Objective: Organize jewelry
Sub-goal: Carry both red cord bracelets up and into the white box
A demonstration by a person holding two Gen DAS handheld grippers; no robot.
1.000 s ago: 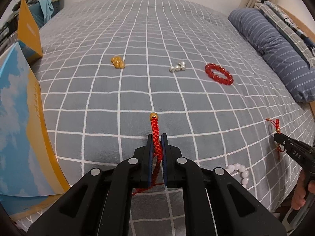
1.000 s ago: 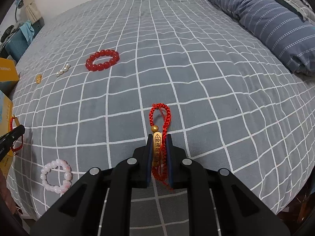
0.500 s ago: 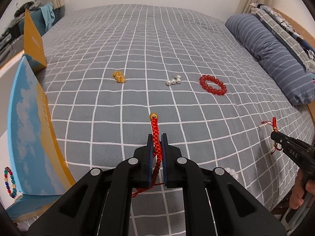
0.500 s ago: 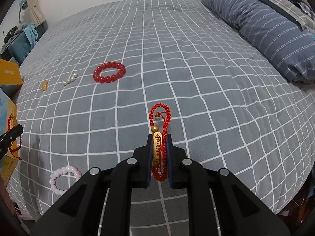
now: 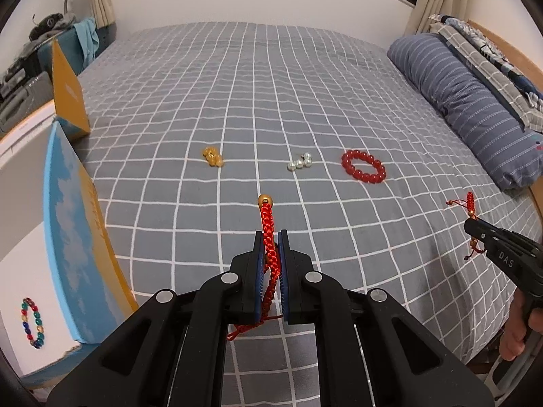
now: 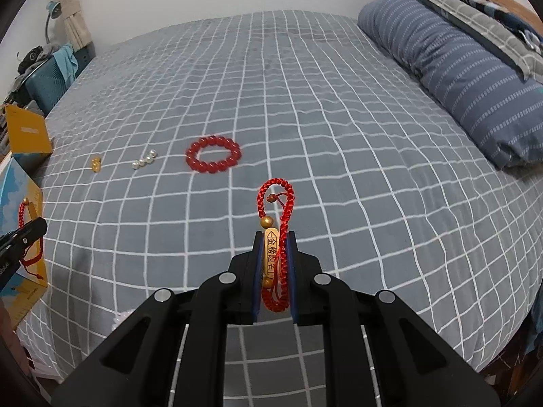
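Observation:
My left gripper is shut on a red braided cord bracelet with a gold bead, held above the grey checked bed. My right gripper is shut on a red cord bracelet with a gold tag; it also shows at the right of the left wrist view. On the bed lie a red bead bracelet, pearl beads and a gold piece. An open box at the left holds a multicoloured bead bracelet.
The box's blue and yellow lid stands up at the bed's left edge. An orange box stands further back. A striped blue pillow lies at the right. The bed stretches ahead.
Both grippers have risen and pulled back from the bed with their bracelets. The box interior with the multicoloured bracelet has come into the left view. The pink bead bracelet has dropped out of view.

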